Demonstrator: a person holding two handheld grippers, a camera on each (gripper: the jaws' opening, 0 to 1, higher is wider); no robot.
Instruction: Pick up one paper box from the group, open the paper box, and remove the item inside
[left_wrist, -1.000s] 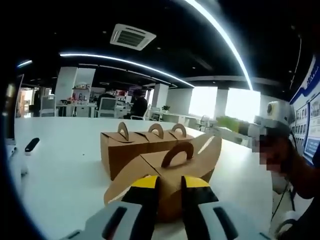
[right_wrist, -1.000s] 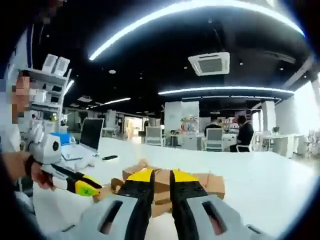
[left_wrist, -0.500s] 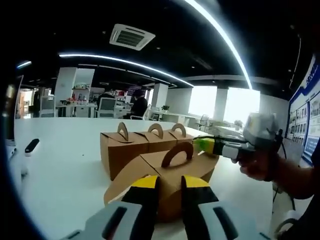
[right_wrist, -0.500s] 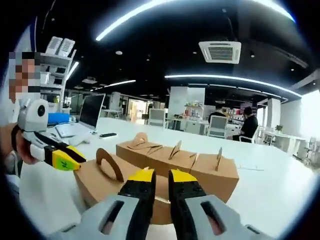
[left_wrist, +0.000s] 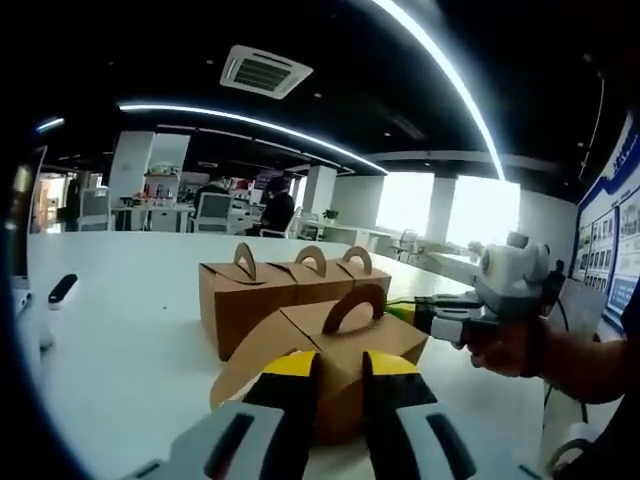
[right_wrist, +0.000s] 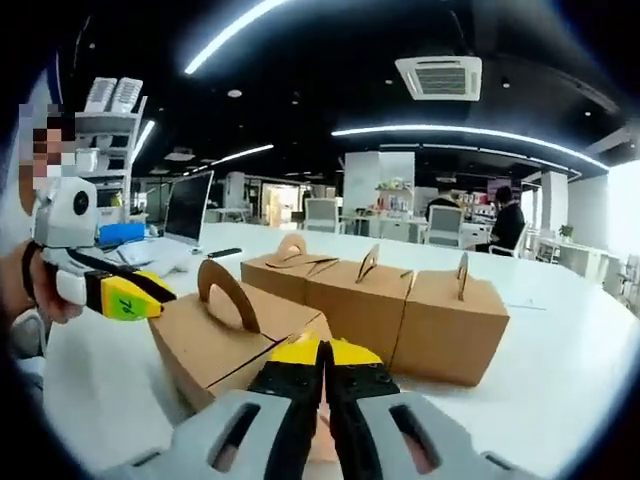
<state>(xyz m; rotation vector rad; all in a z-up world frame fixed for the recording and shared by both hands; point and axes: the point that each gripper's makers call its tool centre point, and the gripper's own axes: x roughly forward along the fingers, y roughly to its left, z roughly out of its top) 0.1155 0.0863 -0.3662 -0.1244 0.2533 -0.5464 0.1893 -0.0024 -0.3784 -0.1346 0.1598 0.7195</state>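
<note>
A brown paper box (left_wrist: 340, 345) with an arched handle (left_wrist: 352, 303) lies on the white table, right in front of my left gripper (left_wrist: 342, 366). Its yellow-tipped jaws stand on either side of the box's near end with cardboard between them. My right gripper (left_wrist: 405, 312) reaches in from the right to the box's far end. In the right gripper view, the right gripper (right_wrist: 322, 350) has its jaws almost together on the edge of the same box (right_wrist: 215, 345). The left gripper (right_wrist: 160, 296) sits at the box's left end. A row of three more boxes (left_wrist: 290, 290) (right_wrist: 390, 300) stands behind.
The table (left_wrist: 120, 340) runs wide to the left and the far side. A small black device (left_wrist: 62, 290) lies near its left edge. A monitor (right_wrist: 185, 235) stands on the table. Office desks, chairs and a seated person (left_wrist: 278, 210) are far behind.
My right gripper came in to the box's far end and its jaws closed on the cardboard edge. The raised flap on that side has gone down. The left gripper stayed in place.
</note>
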